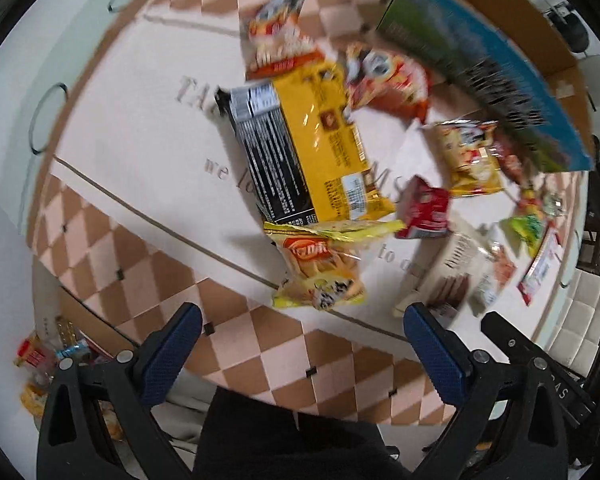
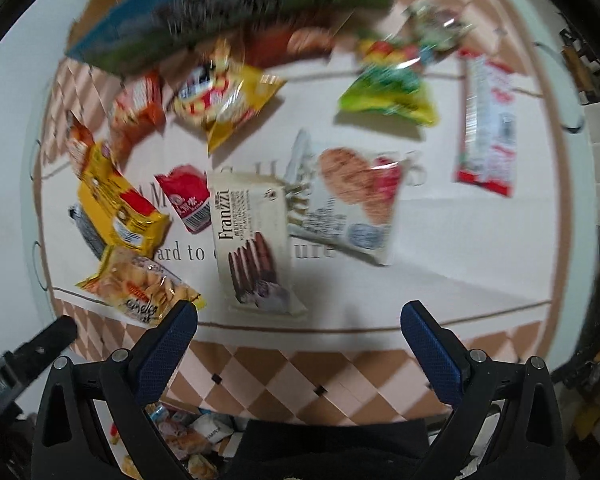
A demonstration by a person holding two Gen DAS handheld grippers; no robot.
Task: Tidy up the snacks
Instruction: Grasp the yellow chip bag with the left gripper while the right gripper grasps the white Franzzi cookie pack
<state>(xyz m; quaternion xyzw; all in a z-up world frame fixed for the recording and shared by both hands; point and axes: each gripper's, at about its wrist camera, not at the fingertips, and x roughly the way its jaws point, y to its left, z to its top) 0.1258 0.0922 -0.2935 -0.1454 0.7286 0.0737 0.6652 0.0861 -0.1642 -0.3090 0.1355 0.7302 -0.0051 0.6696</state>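
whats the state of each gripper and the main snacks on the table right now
left gripper: open, empty, above the table edge
right gripper: open, empty
Franzzi box: lying flat, closed
yellow and black pack: lying flat, sealed
cookie bag: lying flat on the mat
green bag: sealed, blurred
blue carton: standing at the back, blurred

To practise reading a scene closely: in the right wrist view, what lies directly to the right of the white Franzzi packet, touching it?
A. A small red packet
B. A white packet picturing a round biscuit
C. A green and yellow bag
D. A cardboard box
B: the white biscuit packet overlaps the right edge of the Franzzi packet.
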